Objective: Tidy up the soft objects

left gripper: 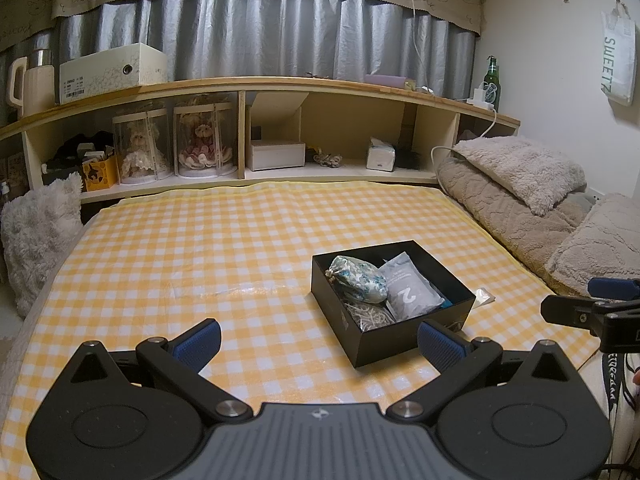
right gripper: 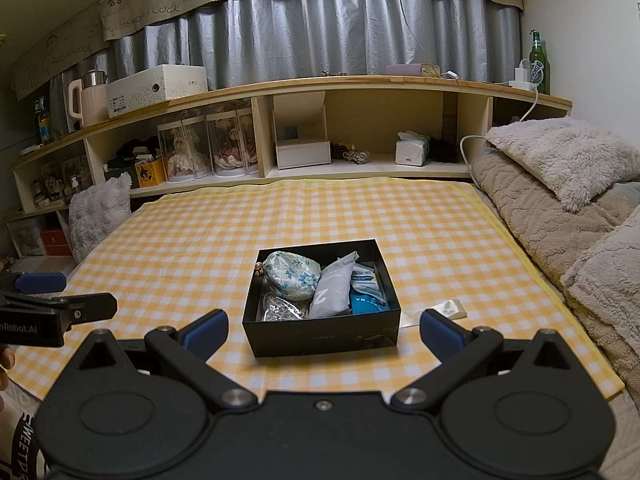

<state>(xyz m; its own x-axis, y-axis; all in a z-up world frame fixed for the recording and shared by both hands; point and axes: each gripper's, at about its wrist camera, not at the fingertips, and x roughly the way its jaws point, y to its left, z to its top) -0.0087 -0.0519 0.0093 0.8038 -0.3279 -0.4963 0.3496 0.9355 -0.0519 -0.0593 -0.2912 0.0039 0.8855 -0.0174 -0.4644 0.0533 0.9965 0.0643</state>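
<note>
A black open box (right gripper: 324, 334) (left gripper: 400, 340) sits on the yellow checked cloth (right gripper: 320, 216). Inside lie a floral fabric pouch (right gripper: 292, 274) (left gripper: 358, 280), a grey packet marked "2" (right gripper: 334, 288) (left gripper: 412, 294), a blue packet (right gripper: 366, 302) and a clear bag of silvery bits (right gripper: 280, 310) (left gripper: 370, 316). My right gripper (right gripper: 323, 334) is open and empty, just in front of the box. My left gripper (left gripper: 319, 344) is open and empty, to the box's left front. Each gripper shows at the edge of the other's view.
A small clear wrapper (right gripper: 448, 308) lies on the cloth right of the box. Beige fluffy pillows and blanket (right gripper: 560, 184) line the right side. A fluffy white cushion (left gripper: 36, 236) is at the left. A shelf unit (right gripper: 320, 136) with boxes and dolls stands behind.
</note>
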